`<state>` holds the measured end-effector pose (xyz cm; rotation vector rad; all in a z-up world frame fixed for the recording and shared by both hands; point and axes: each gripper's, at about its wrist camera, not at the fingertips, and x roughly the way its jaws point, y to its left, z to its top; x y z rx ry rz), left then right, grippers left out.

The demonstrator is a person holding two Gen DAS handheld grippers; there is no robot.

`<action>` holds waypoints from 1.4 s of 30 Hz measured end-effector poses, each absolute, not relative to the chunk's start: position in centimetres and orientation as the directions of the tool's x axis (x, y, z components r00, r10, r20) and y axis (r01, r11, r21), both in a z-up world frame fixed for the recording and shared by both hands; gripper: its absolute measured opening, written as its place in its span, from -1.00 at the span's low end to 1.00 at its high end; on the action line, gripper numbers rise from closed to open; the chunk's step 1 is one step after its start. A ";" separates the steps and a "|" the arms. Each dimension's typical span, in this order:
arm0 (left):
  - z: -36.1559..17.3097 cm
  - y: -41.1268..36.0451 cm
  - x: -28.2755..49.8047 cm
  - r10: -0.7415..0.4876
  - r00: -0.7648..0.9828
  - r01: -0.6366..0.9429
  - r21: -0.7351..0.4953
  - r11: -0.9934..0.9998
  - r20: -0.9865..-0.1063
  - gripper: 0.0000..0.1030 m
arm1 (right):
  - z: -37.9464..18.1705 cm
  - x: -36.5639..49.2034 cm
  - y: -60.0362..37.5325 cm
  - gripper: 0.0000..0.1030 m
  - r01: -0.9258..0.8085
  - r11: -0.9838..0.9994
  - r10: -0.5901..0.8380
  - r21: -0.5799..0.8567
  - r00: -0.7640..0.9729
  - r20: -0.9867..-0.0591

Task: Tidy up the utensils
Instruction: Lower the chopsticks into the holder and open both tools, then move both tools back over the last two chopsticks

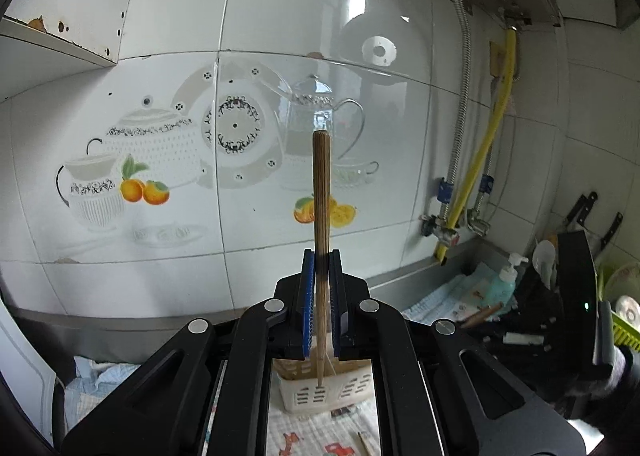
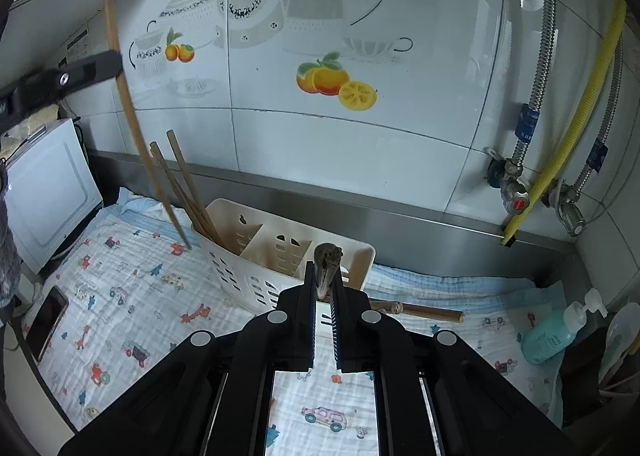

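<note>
My left gripper (image 1: 321, 260) is shut on a long wooden chopstick (image 1: 321, 191) and holds it upright, its lower tip just above the cream slotted utensil holder (image 1: 320, 392). In the right wrist view that gripper (image 2: 114, 63) and its chopstick (image 2: 132, 123) show at the left, the tip near the holder's (image 2: 256, 252) left end, where several chopsticks (image 2: 188, 191) lean. My right gripper (image 2: 325, 274) is shut on a dark wooden utensil handle (image 2: 326, 260), close in front of the holder's right side.
A wooden rolling pin (image 2: 420, 310) lies on the printed cloth (image 2: 132, 296) behind my right gripper. A teal soap bottle (image 2: 554, 332) stands at right, a phone (image 2: 46, 322) and white appliance (image 2: 48, 191) at left. Pipes and valves (image 2: 516, 191) line the tiled wall. Knives (image 1: 584, 207) hang far right.
</note>
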<state>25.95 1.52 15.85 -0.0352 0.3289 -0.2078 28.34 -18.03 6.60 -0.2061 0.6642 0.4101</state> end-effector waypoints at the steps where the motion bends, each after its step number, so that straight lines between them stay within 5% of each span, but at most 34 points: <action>1: 15.8 1.5 26.4 -0.199 0.928 0.187 -0.068 0.980 -0.314 -0.89 | 6.4 28.4 -18.0 -0.88 -0.433 0.900 0.302 -0.057 0.710 -0.636; 19: 10.0 1.3 31.3 -0.171 0.889 0.140 -0.104 0.985 -0.425 -0.89 | 6.4 28.4 -18.2 -0.85 -0.430 0.902 0.319 -0.037 0.722 -0.614; 24: 10.1 1.2 30.9 -0.169 0.890 0.140 -0.099 0.985 -0.424 -0.84 | 7.2 27.6 -18.6 -0.67 -0.421 0.906 0.324 -0.031 0.742 -0.587; 42: 9.7 2.3 21.3 -0.205 0.891 0.173 -0.115 0.978 -0.404 -0.76 | 6.7 16.8 -20.0 -0.45 -0.431 0.902 0.366 -0.016 0.786 -0.498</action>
